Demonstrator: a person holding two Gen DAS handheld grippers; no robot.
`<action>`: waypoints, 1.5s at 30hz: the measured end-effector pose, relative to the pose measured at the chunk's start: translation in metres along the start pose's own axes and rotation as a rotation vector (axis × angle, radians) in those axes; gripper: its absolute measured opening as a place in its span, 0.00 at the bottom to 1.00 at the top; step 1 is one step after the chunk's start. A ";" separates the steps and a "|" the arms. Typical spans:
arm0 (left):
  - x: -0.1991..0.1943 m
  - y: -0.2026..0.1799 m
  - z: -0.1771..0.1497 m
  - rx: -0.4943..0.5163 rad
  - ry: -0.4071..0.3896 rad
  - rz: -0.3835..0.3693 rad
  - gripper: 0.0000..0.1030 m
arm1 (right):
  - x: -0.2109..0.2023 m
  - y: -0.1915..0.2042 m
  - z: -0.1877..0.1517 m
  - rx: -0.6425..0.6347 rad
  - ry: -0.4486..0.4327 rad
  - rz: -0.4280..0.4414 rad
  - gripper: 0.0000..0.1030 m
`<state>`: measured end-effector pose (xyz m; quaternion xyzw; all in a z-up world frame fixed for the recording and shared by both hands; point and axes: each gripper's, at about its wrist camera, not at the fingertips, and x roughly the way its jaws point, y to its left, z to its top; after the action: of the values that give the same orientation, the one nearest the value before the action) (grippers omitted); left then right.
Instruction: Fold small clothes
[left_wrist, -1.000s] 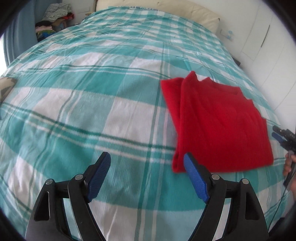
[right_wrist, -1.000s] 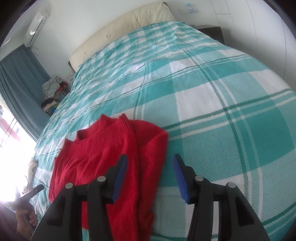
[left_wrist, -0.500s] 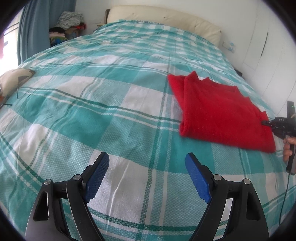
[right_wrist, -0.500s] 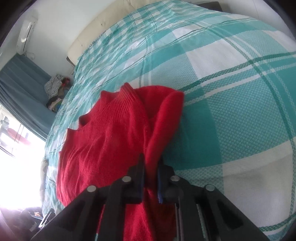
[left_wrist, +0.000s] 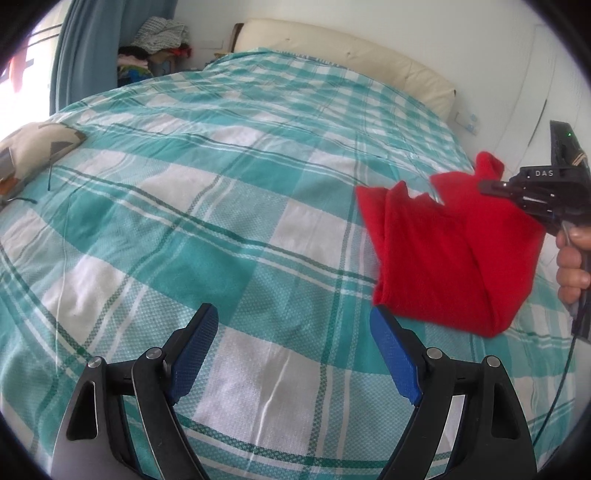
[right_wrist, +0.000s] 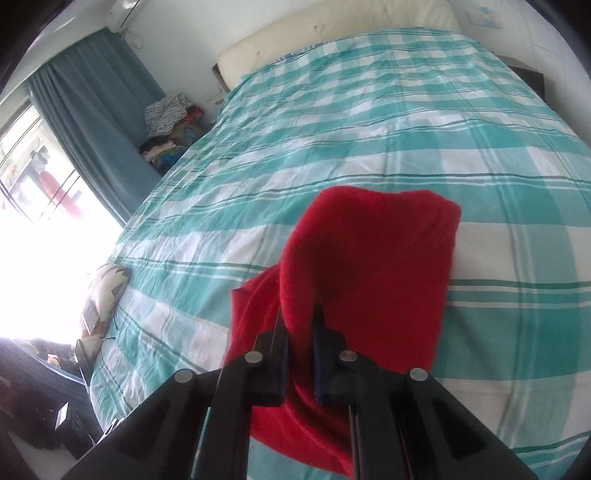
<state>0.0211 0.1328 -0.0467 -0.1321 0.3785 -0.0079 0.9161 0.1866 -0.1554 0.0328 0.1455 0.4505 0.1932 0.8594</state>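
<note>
Red sweater (left_wrist: 443, 254), folded lengthwise, its long axis running from the neckline points at the far end toward the near hem; it sits on the right side of the bed (left_wrist: 221, 206), one edge raised off the checked cover. The right claw (right_wrist: 300, 332) is clenched on that raised edge, so the cloth drapes forward over its tips and hangs down on both sides. The left claw (left_wrist: 291, 354) is released, fingers wide apart, hovering over bare cover just beside the sweater's near corner; a patterned pillow (left_wrist: 33, 155) lies at the bed's left edge.
</note>
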 end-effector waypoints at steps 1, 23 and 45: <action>0.000 0.004 0.001 -0.010 -0.002 0.004 0.83 | 0.014 0.012 -0.003 -0.010 0.014 0.006 0.10; 0.006 0.017 0.007 -0.054 0.049 -0.002 0.83 | 0.023 0.014 -0.059 -0.172 0.070 -0.009 0.28; 0.017 -0.013 -0.004 0.027 0.158 -0.182 0.87 | 0.003 0.025 -0.111 -0.271 -0.061 -0.038 0.60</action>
<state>0.0310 0.1172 -0.0580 -0.1525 0.4359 -0.1067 0.8806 0.0912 -0.1229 -0.0200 0.0252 0.3964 0.2313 0.8881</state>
